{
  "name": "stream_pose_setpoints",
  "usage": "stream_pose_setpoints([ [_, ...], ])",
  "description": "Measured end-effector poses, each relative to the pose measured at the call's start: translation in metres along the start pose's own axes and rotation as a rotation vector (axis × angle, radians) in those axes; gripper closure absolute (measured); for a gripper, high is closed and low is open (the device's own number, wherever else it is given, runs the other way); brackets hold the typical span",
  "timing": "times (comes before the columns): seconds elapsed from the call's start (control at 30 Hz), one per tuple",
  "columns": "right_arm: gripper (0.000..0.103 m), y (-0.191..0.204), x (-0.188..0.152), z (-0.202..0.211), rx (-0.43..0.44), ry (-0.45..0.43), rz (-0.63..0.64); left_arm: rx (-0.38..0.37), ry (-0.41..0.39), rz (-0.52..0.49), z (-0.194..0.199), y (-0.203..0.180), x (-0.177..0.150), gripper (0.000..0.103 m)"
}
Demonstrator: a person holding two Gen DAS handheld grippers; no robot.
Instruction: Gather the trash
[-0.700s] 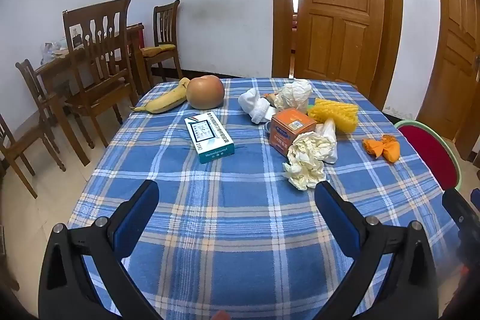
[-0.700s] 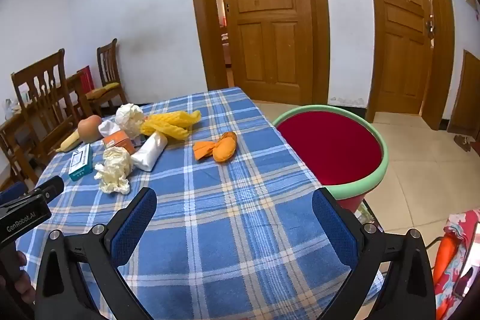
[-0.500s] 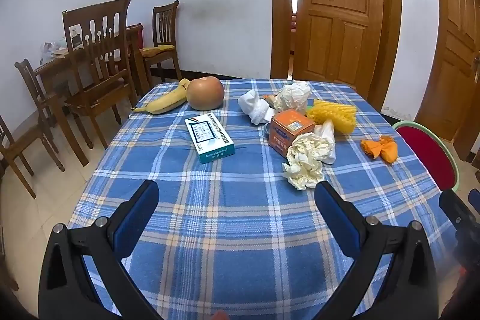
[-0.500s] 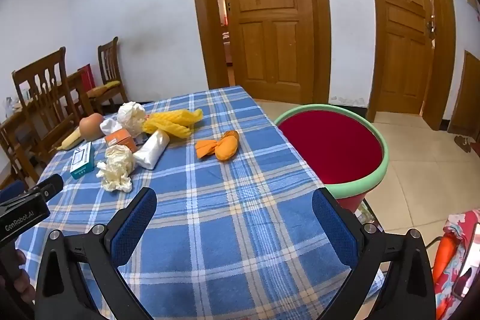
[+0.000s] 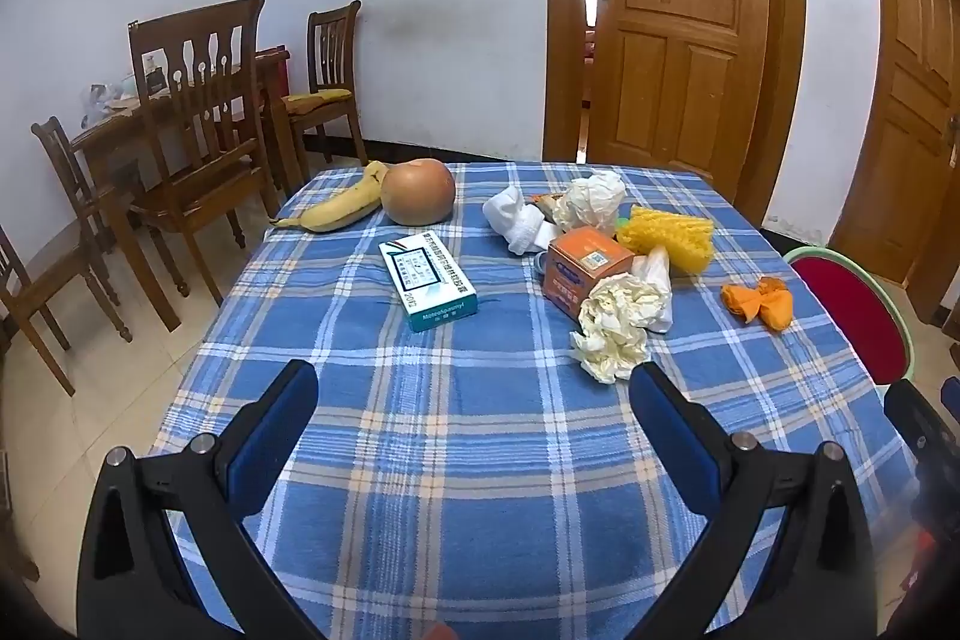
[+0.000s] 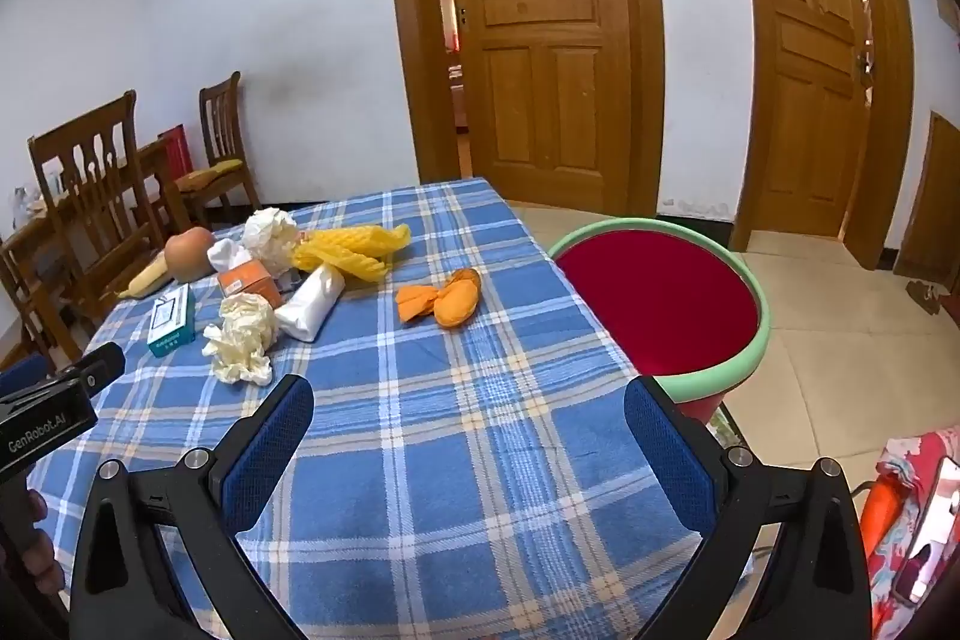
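Note:
Trash lies on the blue plaid tablecloth point(image 5: 480, 436): a crumpled cream paper ball point(image 5: 618, 328) point(image 6: 243, 337), a white tissue pack point(image 6: 312, 304), yellow foam net point(image 5: 669, 232) point(image 6: 354, 250), an orange peel scrap point(image 5: 759, 301) point(image 6: 444, 301), a white paper wad point(image 5: 591, 199), an orange box point(image 5: 585, 268) and a teal-white box point(image 5: 429, 280). A red bin with a green rim point(image 6: 666, 304) point(image 5: 852, 316) stands beside the table's right edge. My left gripper point(image 5: 474, 388) is open and empty above the near table. My right gripper point(image 6: 468, 403) is open and empty, nearer the bin.
A banana point(image 5: 342, 211) and a round brown fruit point(image 5: 418, 199) lie at the table's far left. Wooden chairs point(image 5: 198, 130) and a second table stand to the left. Wooden doors point(image 6: 540, 40) are behind. The left gripper's body point(image 6: 54, 400) shows in the right wrist view.
Both grippers have drifted slightly forward over the table; the trash appears a little nearer. Nothing was grasped or moved.

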State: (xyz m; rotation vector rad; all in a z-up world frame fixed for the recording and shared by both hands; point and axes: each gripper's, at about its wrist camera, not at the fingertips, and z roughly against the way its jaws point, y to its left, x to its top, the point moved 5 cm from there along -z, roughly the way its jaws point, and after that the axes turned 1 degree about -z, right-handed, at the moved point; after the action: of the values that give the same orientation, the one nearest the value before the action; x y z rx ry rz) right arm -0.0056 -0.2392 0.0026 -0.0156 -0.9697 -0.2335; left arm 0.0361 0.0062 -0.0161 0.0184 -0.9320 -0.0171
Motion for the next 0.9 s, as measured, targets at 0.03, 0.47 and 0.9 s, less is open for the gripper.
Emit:
stream_pose_setpoints([
  [0.03, 0.0, -0.001, 0.0, 0.001, 0.001, 0.0, -0.001, -0.001, -0.001, -0.001, 0.001, 0.0, 0.001, 0.001],
  [0.47, 0.0, 0.003, 0.003, 0.008, 0.002, 0.005, 0.017, -0.013, -0.013, -0.016, 0.007, 0.002, 0.007, 0.001],
  [0.9, 0.0, 0.004, 0.009, 0.018, 0.001, -0.019, 0.026, 0.002, -0.01, 0.0, 0.013, 0.015, 0.007, 0.001],
])
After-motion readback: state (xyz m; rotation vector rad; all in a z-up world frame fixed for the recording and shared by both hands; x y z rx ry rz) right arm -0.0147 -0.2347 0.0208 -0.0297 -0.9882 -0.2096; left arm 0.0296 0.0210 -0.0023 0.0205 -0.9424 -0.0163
